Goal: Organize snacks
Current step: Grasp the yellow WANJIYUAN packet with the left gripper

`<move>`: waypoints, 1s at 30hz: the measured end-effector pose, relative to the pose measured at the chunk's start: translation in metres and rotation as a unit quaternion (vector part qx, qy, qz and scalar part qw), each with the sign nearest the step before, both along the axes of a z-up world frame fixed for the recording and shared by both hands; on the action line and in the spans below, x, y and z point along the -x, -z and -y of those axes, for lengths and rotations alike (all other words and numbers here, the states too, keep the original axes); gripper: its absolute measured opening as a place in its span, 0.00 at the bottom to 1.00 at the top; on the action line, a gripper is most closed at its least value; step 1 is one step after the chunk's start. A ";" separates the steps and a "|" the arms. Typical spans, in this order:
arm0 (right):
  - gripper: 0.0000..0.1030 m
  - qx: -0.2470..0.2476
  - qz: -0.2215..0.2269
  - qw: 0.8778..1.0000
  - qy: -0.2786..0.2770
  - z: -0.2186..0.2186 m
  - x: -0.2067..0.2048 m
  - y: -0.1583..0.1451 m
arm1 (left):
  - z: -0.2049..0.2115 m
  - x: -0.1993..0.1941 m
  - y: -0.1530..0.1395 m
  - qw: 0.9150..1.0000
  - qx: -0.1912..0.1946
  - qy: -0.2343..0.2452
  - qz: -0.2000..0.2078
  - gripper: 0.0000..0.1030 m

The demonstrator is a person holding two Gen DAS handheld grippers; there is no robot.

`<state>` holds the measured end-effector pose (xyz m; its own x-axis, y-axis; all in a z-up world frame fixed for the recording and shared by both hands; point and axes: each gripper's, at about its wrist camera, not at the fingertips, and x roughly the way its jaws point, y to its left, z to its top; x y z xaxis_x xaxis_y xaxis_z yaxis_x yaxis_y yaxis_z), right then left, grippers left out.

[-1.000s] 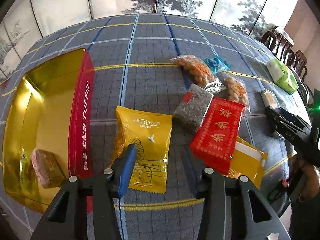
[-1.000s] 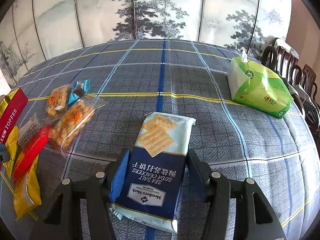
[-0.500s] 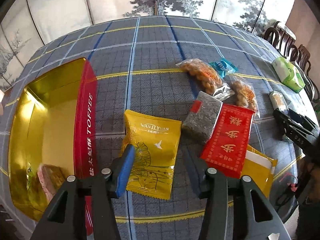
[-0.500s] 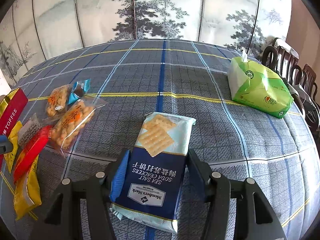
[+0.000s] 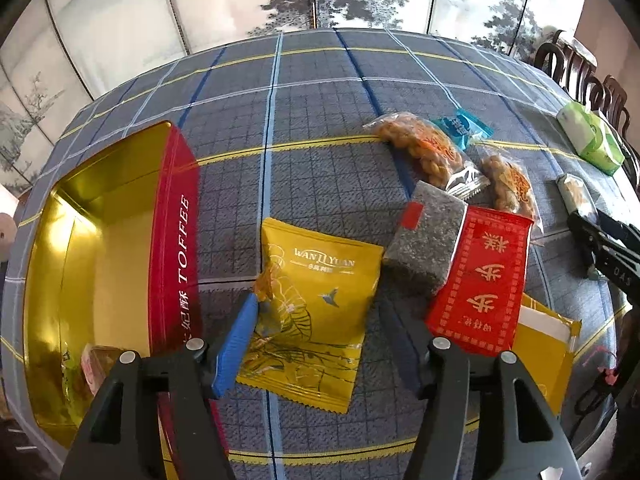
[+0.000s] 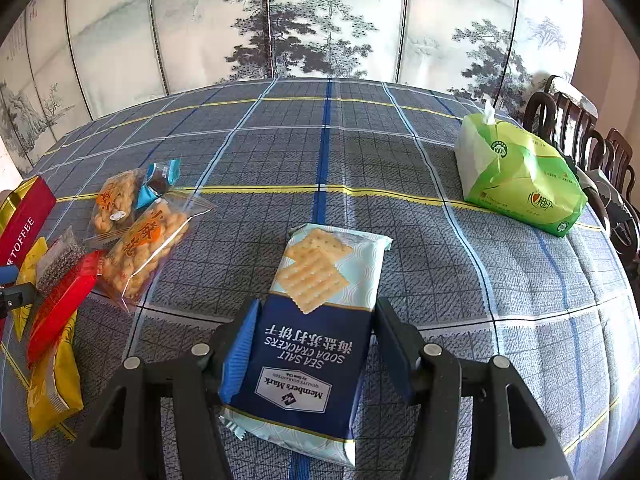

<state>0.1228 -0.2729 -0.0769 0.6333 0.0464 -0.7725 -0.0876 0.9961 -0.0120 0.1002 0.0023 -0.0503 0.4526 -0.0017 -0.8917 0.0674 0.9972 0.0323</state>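
Note:
In the left wrist view my left gripper [image 5: 320,336] is open around a yellow Wanjiyuan snack packet [image 5: 316,312] lying on the cloth; its left blue pad touches the packet's crumpled left edge. A red and gold toffee tin [image 5: 176,236] stands open at the left with a couple of snacks inside. In the right wrist view my right gripper [image 6: 316,344] is open, its fingers on either side of a blue sea salt soda cracker pack [image 6: 312,344] that lies flat on the table.
A grey packet [image 5: 428,236], a red packet [image 5: 484,284], two clear bags of fried twists [image 5: 424,152], a small blue sweet [image 5: 460,128] and another yellow packet [image 5: 544,352] lie right of the left gripper. A green tissue pack [image 6: 516,176] sits far right near chairs.
My left gripper has moved forward and lower onto the yellow packet, whose left edge has crumpled against the pad. The right gripper and cracker pack have not moved.

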 end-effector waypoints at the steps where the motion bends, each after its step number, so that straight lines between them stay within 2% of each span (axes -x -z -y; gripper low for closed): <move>1: 0.57 0.000 0.000 1.000 0.000 0.000 0.000 0.000 | -0.001 -0.001 0.001 1.000 0.000 0.000 -0.003 0.57; 6: 0.57 0.000 0.000 1.000 0.000 0.000 0.000 0.000 | 0.001 -0.001 0.005 1.000 -0.021 0.005 -0.002 0.58; 15: 0.57 0.000 0.000 1.000 0.000 0.000 0.000 0.000 | 0.015 0.006 0.004 0.999 -0.043 0.022 0.000 0.52; 21: 0.57 0.000 0.000 1.000 0.000 0.000 0.000 0.000 | 0.019 0.009 0.004 0.999 -0.037 0.024 0.001 0.53; 26: 0.57 0.000 0.000 1.000 0.000 0.000 0.000 0.000 | 0.012 0.003 0.008 1.000 -0.015 0.004 -0.007 0.57; 30: 0.57 0.000 0.000 1.000 0.000 0.000 0.000 0.000 | 0.009 0.002 0.008 1.000 -0.002 -0.004 -0.009 0.53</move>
